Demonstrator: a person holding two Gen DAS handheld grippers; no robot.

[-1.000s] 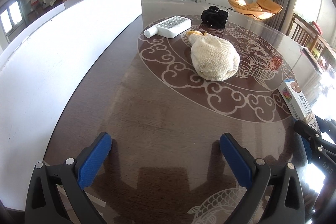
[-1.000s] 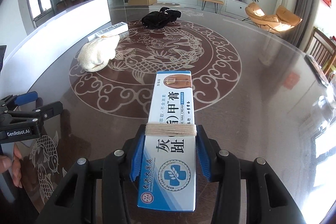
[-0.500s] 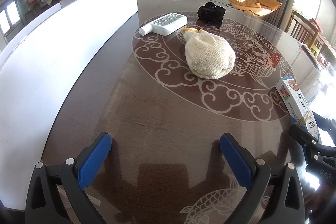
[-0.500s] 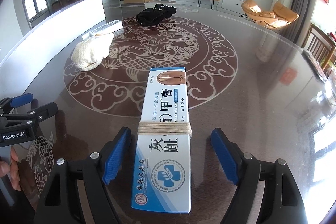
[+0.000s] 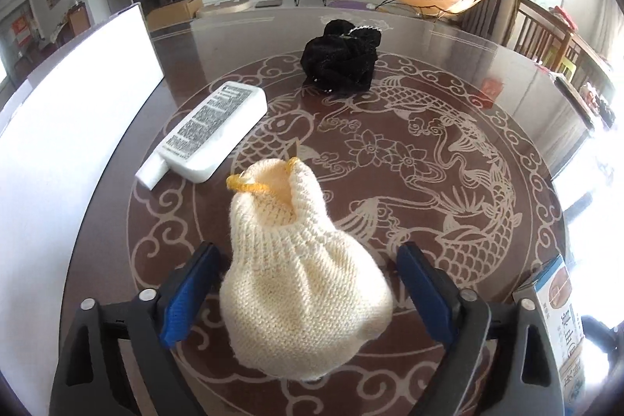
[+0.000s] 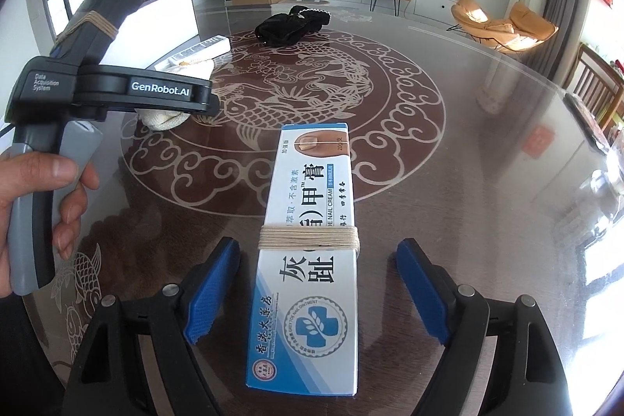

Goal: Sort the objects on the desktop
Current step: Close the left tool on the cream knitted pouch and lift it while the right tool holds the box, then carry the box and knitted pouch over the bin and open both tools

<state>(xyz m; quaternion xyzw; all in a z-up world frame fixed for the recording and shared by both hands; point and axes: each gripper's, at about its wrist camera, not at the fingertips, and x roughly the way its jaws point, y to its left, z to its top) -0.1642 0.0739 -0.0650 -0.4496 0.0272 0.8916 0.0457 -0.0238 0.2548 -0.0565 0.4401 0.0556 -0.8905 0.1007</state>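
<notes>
A cream knitted pouch (image 5: 300,283) with a yellow rim lies on the dark patterned table (image 5: 448,158). My left gripper (image 5: 308,293) is open, its blue pads either side of the pouch, not squeezing it. A white flat bottle (image 5: 212,131) lies beyond on the left and a black cloth bundle (image 5: 339,61) farther back. A blue-white ointment box (image 6: 312,260) bound with string lies flat on the table between the open pads of my right gripper (image 6: 316,293), untouched. The box also shows in the left wrist view (image 5: 553,310).
A tall white board (image 5: 66,112) stands along the table's left side. In the right wrist view the left gripper body (image 6: 109,92) and the hand holding it fill the left side, over the pouch (image 6: 163,117). Chairs stand past the right table edge (image 6: 596,88).
My left gripper has moved forward to straddle the pouch. My right gripper has opened and let go of the ointment box, which now lies on the table.
</notes>
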